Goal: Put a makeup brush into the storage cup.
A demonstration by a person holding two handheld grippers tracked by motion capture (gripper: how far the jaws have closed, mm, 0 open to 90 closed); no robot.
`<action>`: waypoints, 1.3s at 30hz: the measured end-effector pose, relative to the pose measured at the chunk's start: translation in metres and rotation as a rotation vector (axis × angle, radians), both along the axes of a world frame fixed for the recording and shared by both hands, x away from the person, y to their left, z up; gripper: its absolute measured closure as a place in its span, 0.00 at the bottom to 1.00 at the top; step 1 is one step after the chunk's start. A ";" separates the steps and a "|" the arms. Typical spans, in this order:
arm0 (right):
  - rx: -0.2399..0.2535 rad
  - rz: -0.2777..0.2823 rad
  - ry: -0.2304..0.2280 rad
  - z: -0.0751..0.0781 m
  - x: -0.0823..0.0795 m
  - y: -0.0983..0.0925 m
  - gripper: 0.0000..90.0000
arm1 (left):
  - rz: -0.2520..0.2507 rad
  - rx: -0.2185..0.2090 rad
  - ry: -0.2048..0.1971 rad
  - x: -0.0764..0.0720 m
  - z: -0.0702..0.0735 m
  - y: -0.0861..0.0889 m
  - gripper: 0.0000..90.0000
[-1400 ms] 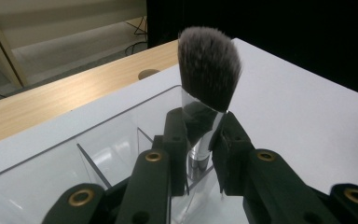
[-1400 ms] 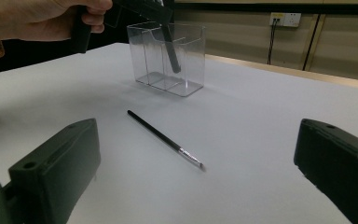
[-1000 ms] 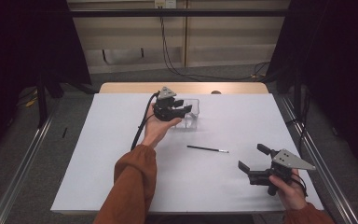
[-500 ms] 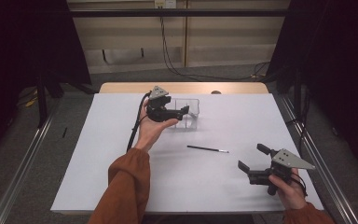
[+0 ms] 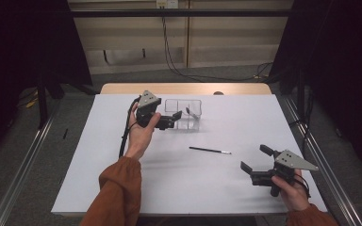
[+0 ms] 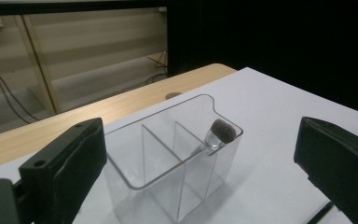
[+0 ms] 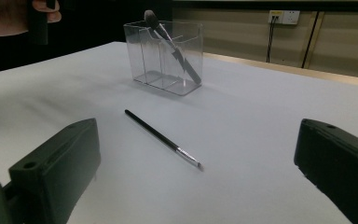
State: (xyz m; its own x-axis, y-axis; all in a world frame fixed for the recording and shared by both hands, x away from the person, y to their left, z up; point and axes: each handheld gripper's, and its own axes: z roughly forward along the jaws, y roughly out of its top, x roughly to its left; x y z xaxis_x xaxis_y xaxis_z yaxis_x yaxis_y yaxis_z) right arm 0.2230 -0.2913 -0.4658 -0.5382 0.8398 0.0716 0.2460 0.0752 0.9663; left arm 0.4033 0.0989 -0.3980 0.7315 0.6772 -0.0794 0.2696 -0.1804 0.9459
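**Fluffy brush dropped in box; thin brush awaiting pickup**

Left side: the left gripper (image 5: 169, 119) is held above the table just left of the clear box (image 5: 184, 114), at the far middle of the white table (image 5: 75, 188). Its jaws have just been opening and are now spread wide, with nothing between them and nothing touched. In the left gripper view the box is seen framed between the two jaws, apart from both.

Centre: the box is divided into compartments by clear walls. A fluffy brush (image 6: 220, 132) is leaned in the end compartment on the right, bristle head up and resting against the rim. The lean is judged to come from the handle being longer than the compartment is wide. Placement is judged complete for this brush.

Nearer and slightly right of the box, a thin brush (image 5: 210, 150) is laid flat on the table, well apart from the box, bristle tip pointing right.

Right side: the right gripper (image 5: 255, 165) is held low at the near right corner, jaws spread wide, empty. In the right gripper view the thin brush (image 7: 163, 139) is lined up between the jaws but farther off, untouched. It is judged to be the next item to be taken.
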 end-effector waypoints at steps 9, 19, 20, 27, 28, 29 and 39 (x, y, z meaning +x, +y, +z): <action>0.000 -0.007 0.000 0.000 0.001 0.000 0.00 | 0.036 0.005 -0.007 -0.013 -0.008 0.021 0.04; -0.006 0.000 0.009 0.000 0.000 0.001 0.00 | 0.025 -0.029 0.002 -0.034 -0.015 0.044 0.03; -0.007 0.004 0.011 0.000 0.000 0.001 0.00 | 0.024 -0.026 -0.008 -0.038 -0.015 0.047 0.03; -0.006 0.002 0.012 0.000 0.000 0.001 0.00 | 0.027 -0.039 -0.033 -0.062 -0.012 0.070 0.03; -0.007 0.003 0.012 0.000 0.001 0.001 0.00 | 0.035 -0.040 -0.034 -0.064 -0.013 0.072 0.03; -0.007 0.002 0.013 0.000 0.001 0.001 0.00 | 0.038 -0.040 -0.038 -0.065 -0.014 0.074 0.03; -0.009 0.007 0.014 0.000 0.001 0.001 0.00 | 0.044 -0.035 -0.029 -0.081 -0.023 0.087 0.02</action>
